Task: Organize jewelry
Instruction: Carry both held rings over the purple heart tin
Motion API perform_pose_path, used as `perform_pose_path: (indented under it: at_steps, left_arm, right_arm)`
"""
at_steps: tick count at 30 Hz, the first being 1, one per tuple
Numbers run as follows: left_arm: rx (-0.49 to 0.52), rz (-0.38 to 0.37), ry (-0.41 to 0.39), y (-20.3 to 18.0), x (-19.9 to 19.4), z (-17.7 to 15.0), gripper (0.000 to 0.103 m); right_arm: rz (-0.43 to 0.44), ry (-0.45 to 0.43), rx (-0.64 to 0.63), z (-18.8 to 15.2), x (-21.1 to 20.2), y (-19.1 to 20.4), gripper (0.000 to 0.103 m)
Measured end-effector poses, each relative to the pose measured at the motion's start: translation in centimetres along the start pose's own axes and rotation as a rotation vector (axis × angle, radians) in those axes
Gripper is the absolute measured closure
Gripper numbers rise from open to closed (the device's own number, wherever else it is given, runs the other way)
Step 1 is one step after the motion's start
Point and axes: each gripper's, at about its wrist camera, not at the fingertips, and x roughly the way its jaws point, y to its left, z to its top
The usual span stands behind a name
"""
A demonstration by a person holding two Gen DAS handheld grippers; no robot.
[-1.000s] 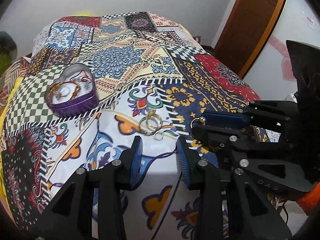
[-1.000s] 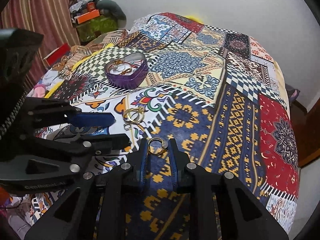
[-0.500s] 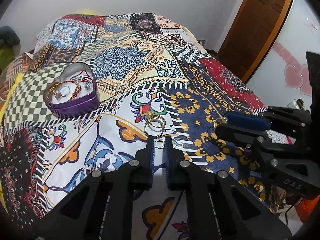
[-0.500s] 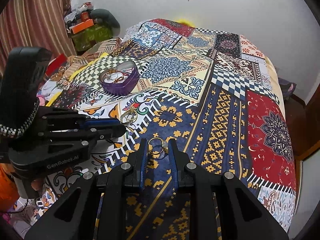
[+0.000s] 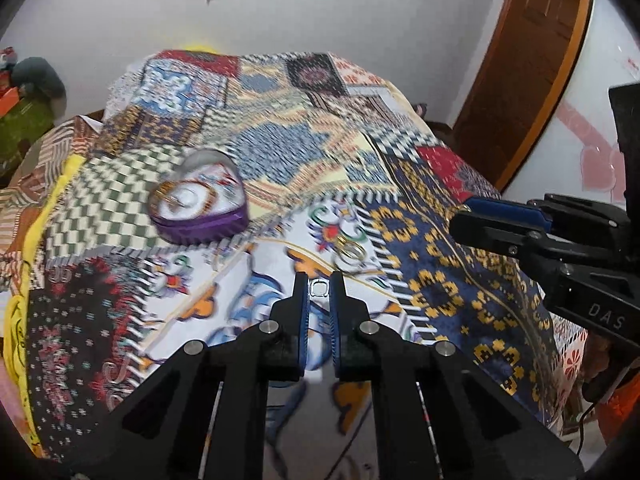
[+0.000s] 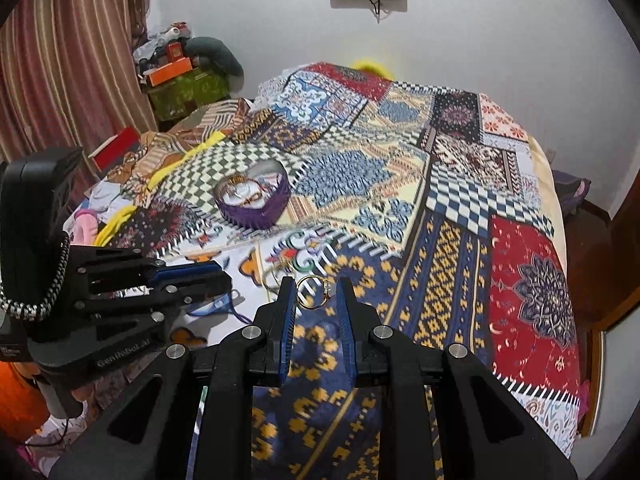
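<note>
The left gripper (image 5: 319,280) is clenching a small silver ring (image 5: 319,288) between its blue pads, holding it above the white part of the patchwork bedspread (image 5: 440,264). The right gripper (image 6: 316,286) is grasping a gold ring (image 6: 316,292) with a pale stone, its jaws standing a little wider, over the dark blue and yellow patch. The purple heart-shaped box (image 5: 200,208) is sitting open on the checkered patch, far and to the left of both grippers, with bracelets and a ring lying on its white lining. A few loose gold rings (image 5: 350,250) are lying on the bedspread between the box and the left gripper, just beyond its tips. Open bedspread is stretching between the grippers and the box, and more is running to the right toward the red patch. The bed is ending near a brown wooden door (image 5: 532,60) on the right. Only the right wrist view is showing the striped curtain (image 6: 68,60) and the clutter piled at the far left of the bed, and the left gripper's body (image 6: 120,292) close alongside; only the left view is showing the loose rings clearly, though its bedspread is blurring.
</note>
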Motion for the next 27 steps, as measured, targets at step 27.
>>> perform_pose_path:
  at_steps: [27]
  left_arm:
    - [-0.062, 0.098, -0.181, 7.3, -4.2, 4.8, 0.095]
  right_arm:
    - [0.076, -0.098, -0.059, 7.6, 2.3, 3.8, 0.085]
